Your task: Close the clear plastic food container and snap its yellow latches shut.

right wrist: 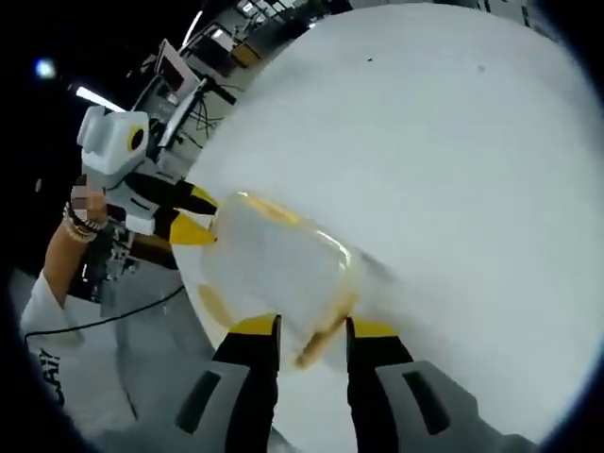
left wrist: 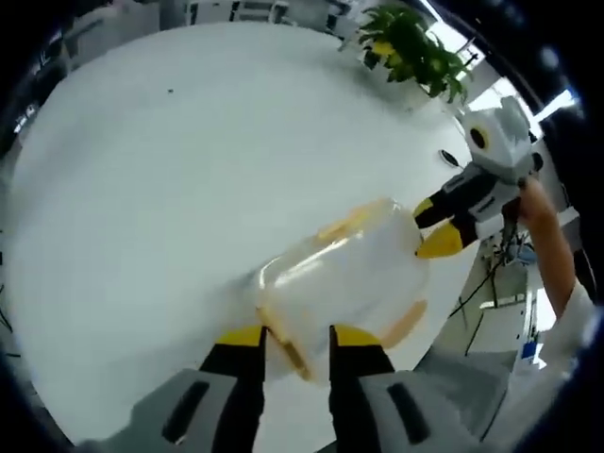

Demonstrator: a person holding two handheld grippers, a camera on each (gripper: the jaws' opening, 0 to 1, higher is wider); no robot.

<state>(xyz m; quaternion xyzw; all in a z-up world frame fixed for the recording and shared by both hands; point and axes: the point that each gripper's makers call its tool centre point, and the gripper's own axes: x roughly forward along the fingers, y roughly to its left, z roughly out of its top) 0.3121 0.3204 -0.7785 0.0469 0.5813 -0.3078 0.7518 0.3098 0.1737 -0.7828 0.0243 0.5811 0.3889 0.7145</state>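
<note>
The clear plastic container lies on the white table near its edge, with yellow latches along its sides. My left gripper has its jaws closed in on the near end, with a yellow latch between them. My right gripper comes in from the right and clamps the far end. In the right gripper view the container stands ahead, with my right gripper shut on its near end and latch. My left gripper holds the opposite end.
A green potted plant stands at the table's far edge. A person's arm with a white sleeve holds the right gripper, and a wrist holds the left. Beyond the table edge are grey floor, cables and desks.
</note>
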